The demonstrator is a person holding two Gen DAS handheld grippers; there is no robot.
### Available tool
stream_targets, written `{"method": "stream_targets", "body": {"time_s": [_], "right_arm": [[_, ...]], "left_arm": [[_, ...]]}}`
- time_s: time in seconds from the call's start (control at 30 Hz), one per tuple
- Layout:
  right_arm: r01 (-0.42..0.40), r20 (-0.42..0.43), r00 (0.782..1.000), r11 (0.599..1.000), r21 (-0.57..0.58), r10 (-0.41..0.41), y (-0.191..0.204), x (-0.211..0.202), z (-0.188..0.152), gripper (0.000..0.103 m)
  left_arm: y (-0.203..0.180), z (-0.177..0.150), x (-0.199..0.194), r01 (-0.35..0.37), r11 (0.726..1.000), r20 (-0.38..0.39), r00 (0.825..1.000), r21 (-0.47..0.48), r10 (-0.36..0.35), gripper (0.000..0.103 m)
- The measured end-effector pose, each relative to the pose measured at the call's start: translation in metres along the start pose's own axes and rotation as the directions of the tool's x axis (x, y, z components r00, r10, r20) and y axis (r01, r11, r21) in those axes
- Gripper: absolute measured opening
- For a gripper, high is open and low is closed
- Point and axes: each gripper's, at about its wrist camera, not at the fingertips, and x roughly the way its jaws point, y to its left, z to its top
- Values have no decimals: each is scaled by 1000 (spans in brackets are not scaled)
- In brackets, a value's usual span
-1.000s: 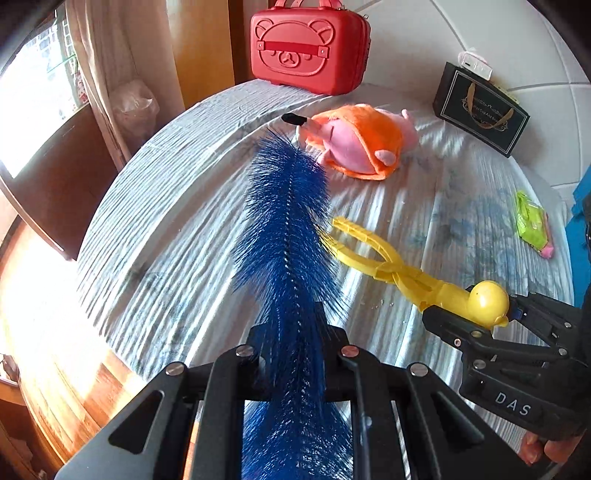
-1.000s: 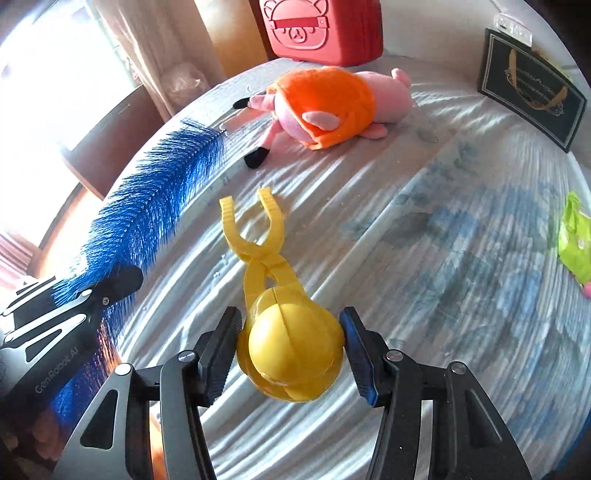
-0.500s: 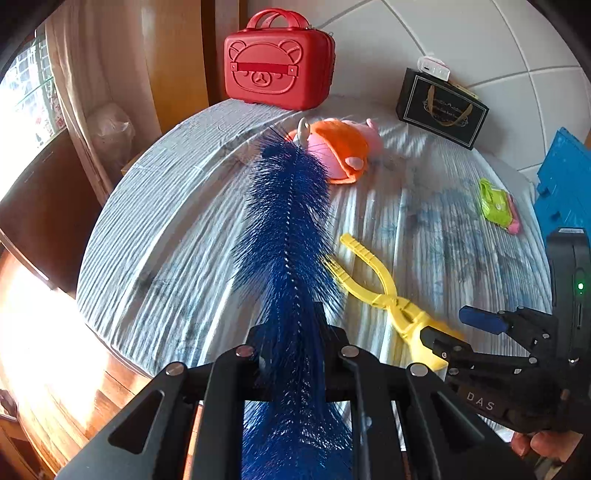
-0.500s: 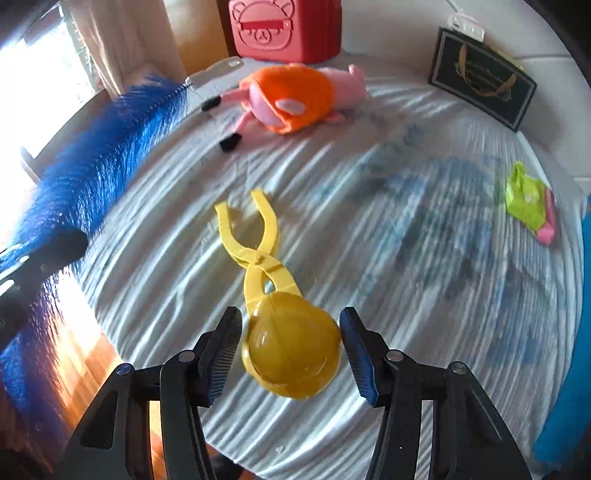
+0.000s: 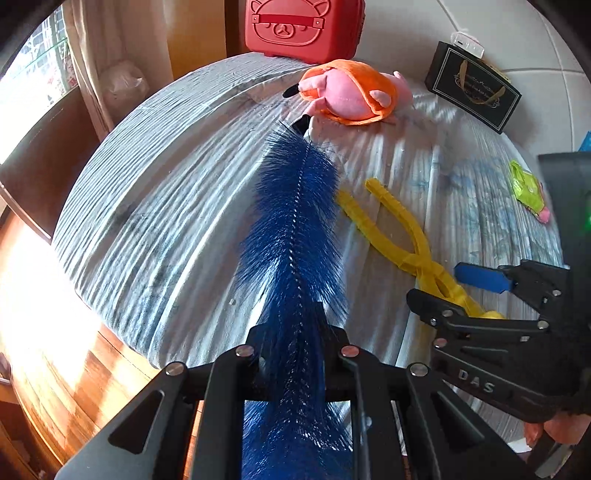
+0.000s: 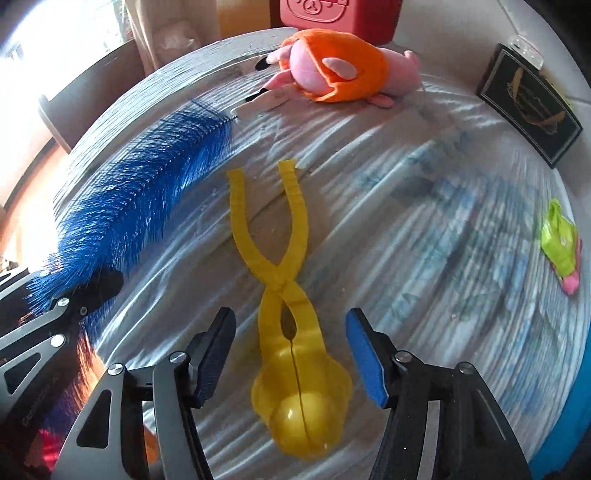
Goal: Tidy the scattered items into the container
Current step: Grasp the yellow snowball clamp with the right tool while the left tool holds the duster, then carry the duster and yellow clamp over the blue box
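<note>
**While left clamps the brush, right straddles the yellow clamp**

Since half a sec ago, the right gripper (image 6: 290,321) has come forward over the yellow snowball clamp (image 6: 299,406). The dome then sat level with the pads; now it lies nearer the camera, and the pads flank the narrow neck beyond it. Its jaws have just been closing a little, yet they stand wide. The clamp is between them, and both pads are clear of it (a gap shows on each side). The clamp itself lies flat on the striped bed sheet (image 6: 424,221), handles pointing away toward the plush pig (image 6: 332,66).

Left gripper (image 5: 295,332) is pinched narrow on the blue bristle brush (image 5: 295,221), as before. The brush runs out ahead over the sheet, just beside the clamp's handles. Its far end now reaches close to the pig's dark foot.

In the left view everything looks closer than a sec ago. The red bear-face case (image 5: 303,26) is cut off at the top edge, where it earlier showed whole.

Other items haven't shifted on the bed:
- green packet (image 6: 557,240), well apart at the right
- black gift bag (image 6: 528,110), far right corner against the wall
</note>
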Motion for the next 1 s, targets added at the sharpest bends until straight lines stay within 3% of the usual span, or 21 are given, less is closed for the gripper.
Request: {"method": "stream_targets", "body": {"time_s": [0.07, 0.33, 0.53, 0.77, 1.0], "right_arm": [[-9, 17, 1000, 1000, -12, 9, 1, 5, 3, 32], [-42, 94, 995, 999, 14, 40, -2, -34, -3, 32], [-45, 209, 978, 996, 82, 27, -8, -88, -3, 32], [33, 365, 925, 979, 199, -105, -29, -174, 1, 32], [141, 468, 825, 916, 375, -318, -74, -289, -22, 32]], "left_arm": [[-2, 0, -6, -4, 1000, 15, 1000, -3, 4, 14], [-5, 12, -60, 11, 1000, 118, 993, 5, -11, 14], [-15, 32, -112, 57, 995, 240, 968, 83, -76, 14], [-42, 54, -173, 132, 965, 357, 910, 226, -208, 14], [-108, 67, -235, 216, 889, 416, 822, 404, -389, 14]]}}
